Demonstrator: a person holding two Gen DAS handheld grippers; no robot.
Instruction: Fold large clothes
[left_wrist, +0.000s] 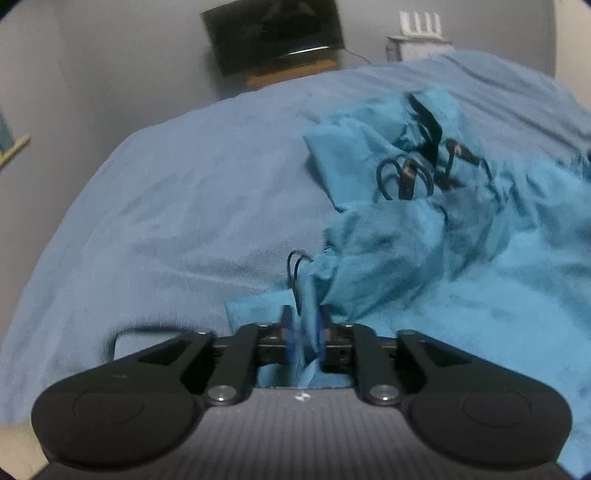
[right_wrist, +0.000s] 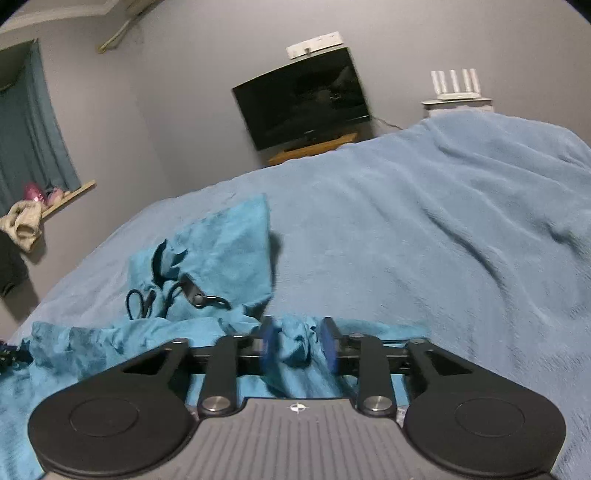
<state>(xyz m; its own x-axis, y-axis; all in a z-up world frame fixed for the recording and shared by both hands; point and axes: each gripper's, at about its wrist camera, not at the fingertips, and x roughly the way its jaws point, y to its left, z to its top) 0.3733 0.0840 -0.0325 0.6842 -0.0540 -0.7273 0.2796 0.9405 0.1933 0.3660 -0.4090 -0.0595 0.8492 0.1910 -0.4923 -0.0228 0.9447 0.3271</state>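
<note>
A bright teal garment (left_wrist: 424, 236) with a hood and black drawcords (left_wrist: 406, 173) lies crumpled on the bed. In the left wrist view my left gripper (left_wrist: 304, 332) is shut on a fold of the garment, its blue pads pinching the cloth close together. In the right wrist view the garment (right_wrist: 221, 251) lies left and ahead, hood up, cords (right_wrist: 177, 295) on top. My right gripper (right_wrist: 299, 347) has a bunch of the teal cloth between its blue pads; the pads stand a little apart with the cloth filling the gap.
The bed is covered by a pale blue fleece blanket (right_wrist: 443, 229). A dark TV (right_wrist: 303, 96) on a wooden shelf hangs on the far wall. A white router (right_wrist: 456, 88) stands at the right. A curtained window (right_wrist: 29, 122) with a sill is at the left.
</note>
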